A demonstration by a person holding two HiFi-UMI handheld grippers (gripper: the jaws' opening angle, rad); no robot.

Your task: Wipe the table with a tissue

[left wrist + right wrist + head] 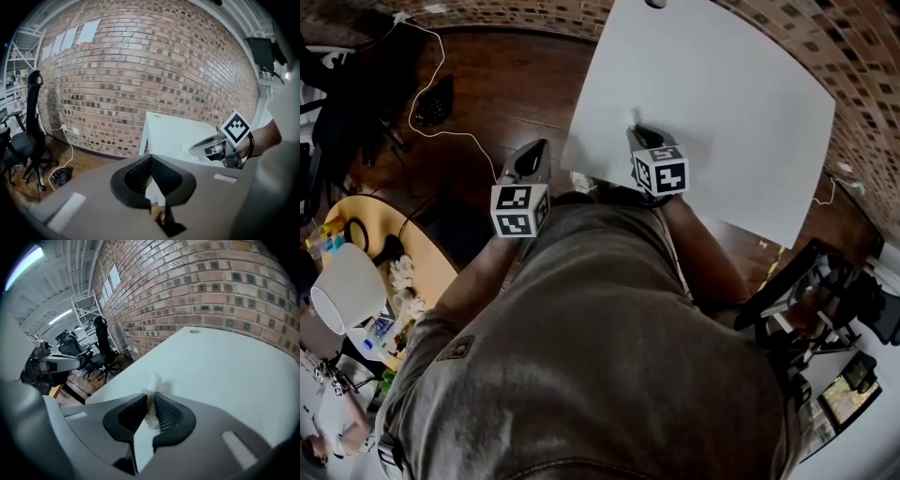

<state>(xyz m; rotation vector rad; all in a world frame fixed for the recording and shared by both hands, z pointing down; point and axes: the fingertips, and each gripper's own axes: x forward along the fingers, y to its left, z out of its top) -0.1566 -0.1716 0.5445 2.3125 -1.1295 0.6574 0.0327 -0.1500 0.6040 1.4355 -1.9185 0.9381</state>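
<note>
my right gripper (151, 397) clamps a crumpled white tissue (155, 380) at the white rectangular table (225, 366)'s near edge; my left gripper (150, 158) is closed, empty. i'd press it flat and sweep in overlapping strokes.

The white surface (722, 94) is being left bare ahead of the right tongs (641, 134); passage beyond its far and right edges is being blocked by the brick wall (853, 75).

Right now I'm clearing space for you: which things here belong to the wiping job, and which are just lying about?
Job: tissue, right gripper clamped on it, white table.
Lying about: office chair, floor cable, cluttered yellow table.
</note>
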